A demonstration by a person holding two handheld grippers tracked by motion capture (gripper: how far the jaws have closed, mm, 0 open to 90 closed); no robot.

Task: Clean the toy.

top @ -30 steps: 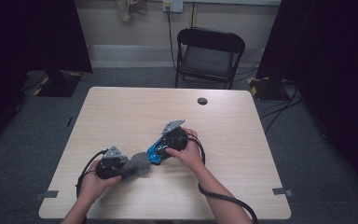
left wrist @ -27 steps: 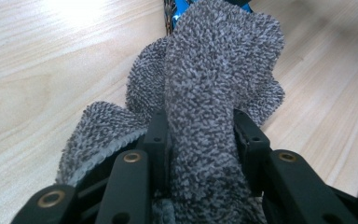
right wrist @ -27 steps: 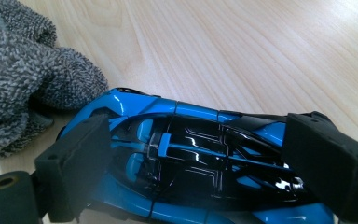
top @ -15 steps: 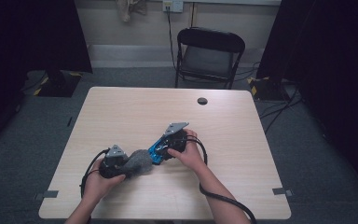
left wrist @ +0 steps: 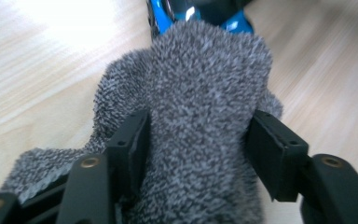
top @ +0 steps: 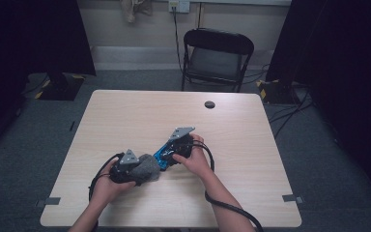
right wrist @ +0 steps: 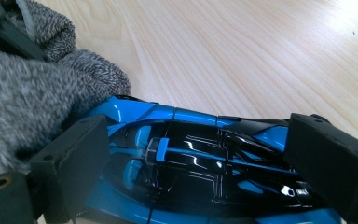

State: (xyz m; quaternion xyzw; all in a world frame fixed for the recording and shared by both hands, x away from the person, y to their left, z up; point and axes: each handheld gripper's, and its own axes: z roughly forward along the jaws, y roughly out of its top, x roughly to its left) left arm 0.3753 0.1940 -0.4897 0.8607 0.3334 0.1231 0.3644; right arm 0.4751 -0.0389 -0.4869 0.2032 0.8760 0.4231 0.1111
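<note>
Swallowing the blue toy car's (right wrist: pixel 205 168) nose, a grey sock (left wrist: pixel 200 116).

The left claw (left wrist: pixel 196 154) has just been opening around the grey sock (left wrist: pixel 200 93).

Grey knit sock (left wrist: pixel 200 116) covers the blue toy car's (right wrist: pixel 205 163) end.

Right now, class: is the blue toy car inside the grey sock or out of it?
Mostly out. The blue toy car lies bare on the table; the grey sock covers just one end.
</note>
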